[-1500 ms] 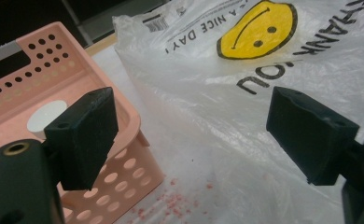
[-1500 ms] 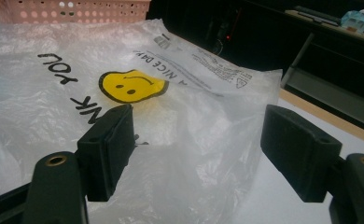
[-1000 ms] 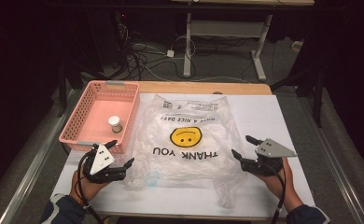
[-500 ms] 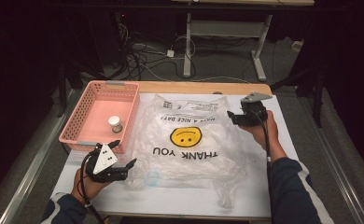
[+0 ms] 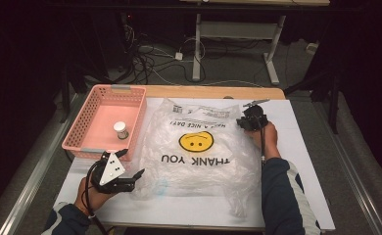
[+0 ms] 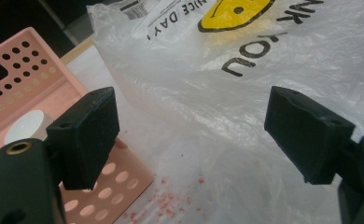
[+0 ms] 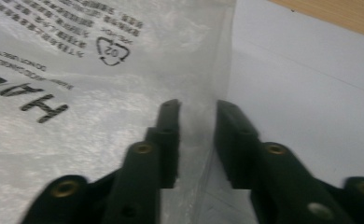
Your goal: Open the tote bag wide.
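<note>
high view: plastic bag (image 5: 199, 147) lies flat mid-table on the white mat (image 5: 306, 161), print upside down to us, long axis running 12 to 6. pink basket (image 5: 103, 122) sits at 9 o'clock of the bag w/ a small white jar (image 5: 121, 129) inside. right gripper (image 5: 243, 122) is at the bag's 2 o'clock corner, touching its edge as far as we can tell. left gripper (image 5: 132, 177) is at the bag's 7 o'clock corner, just beside it.

left gripper view: jaws stand wide apart, nothing between the pads. bag (image 6: 245, 93) spreads ahead from 12 to 3, basket wall (image 6: 31, 84) at 9–10. some pink crumbs (image 6: 166, 200) on the mat at 6.

right gripper view: jaws have just been closing, now a narrow gap, w/ the bag's side edge (image 7: 217, 93) running straight up between them toward 12. film looks inside the gap, but we can't tell if the pads actually pinch it yet. bag body lies at 9–11, bare mat at 1–3.

key relation imo: the bag edge lines up w/ the right jaws' axis, so the right hand is the nearer one for that corner; next is prob finishing the pinch.
</note>
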`<action>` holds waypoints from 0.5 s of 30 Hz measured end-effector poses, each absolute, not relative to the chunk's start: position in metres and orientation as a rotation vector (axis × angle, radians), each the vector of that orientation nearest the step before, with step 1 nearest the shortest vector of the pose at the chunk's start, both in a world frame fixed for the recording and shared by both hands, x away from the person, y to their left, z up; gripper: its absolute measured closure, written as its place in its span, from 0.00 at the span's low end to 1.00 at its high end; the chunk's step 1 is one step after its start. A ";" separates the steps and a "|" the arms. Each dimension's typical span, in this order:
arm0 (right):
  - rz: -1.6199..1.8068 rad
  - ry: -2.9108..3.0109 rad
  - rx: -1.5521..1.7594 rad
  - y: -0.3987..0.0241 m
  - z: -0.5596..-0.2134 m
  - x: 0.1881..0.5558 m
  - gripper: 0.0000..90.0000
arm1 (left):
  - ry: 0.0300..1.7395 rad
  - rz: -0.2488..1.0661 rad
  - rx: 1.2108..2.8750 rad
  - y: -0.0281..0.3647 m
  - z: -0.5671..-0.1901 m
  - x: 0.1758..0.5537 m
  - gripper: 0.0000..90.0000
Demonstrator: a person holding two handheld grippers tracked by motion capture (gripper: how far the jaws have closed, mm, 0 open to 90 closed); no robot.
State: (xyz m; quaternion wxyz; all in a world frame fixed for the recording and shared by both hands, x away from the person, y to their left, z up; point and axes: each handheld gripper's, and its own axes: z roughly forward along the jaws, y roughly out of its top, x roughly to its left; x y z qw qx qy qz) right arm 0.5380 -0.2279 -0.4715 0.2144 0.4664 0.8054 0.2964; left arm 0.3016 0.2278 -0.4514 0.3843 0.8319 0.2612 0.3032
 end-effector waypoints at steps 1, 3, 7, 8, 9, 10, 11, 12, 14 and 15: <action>0.803 2.241 1.284 -0.227 -0.471 0.537 0.93 | 0.666 0.773 2.120 0.228 -0.451 0.302 0.19; 0.761 2.242 1.271 -0.224 -0.469 0.536 0.99 | 0.671 0.772 2.120 0.227 -0.452 0.302 0.19; 0.690 2.164 1.300 -0.230 -0.470 0.533 1.00 | 0.678 0.772 2.115 0.228 -0.452 0.303 0.20; 0.678 2.132 1.325 -0.234 -0.471 0.532 1.00 | 0.681 0.774 2.117 0.228 -0.452 0.304 0.20; 0.672 2.103 1.356 -0.240 -0.471 0.531 1.00 | 0.682 0.775 2.121 0.228 -0.452 0.304 0.20; 0.669 2.077 1.395 -0.246 -0.470 0.530 1.00 | 0.682 0.775 2.121 0.228 -0.452 0.304 0.20; 0.658 2.062 1.420 -0.252 -0.470 0.528 1.00 | 0.683 0.777 2.125 0.227 -0.453 0.305 0.20; 0.654 2.057 1.441 -0.257 -0.469 0.526 1.00 | 0.684 0.777 2.130 0.227 -0.453 0.305 0.20; 0.641 2.047 1.478 -0.268 -0.467 0.521 1.00 | 0.688 0.781 2.133 0.227 -0.454 0.305 0.20; 0.637 2.050 1.493 -0.274 -0.466 0.518 1.00 | 0.690 0.783 2.132 0.228 -0.454 0.305 0.20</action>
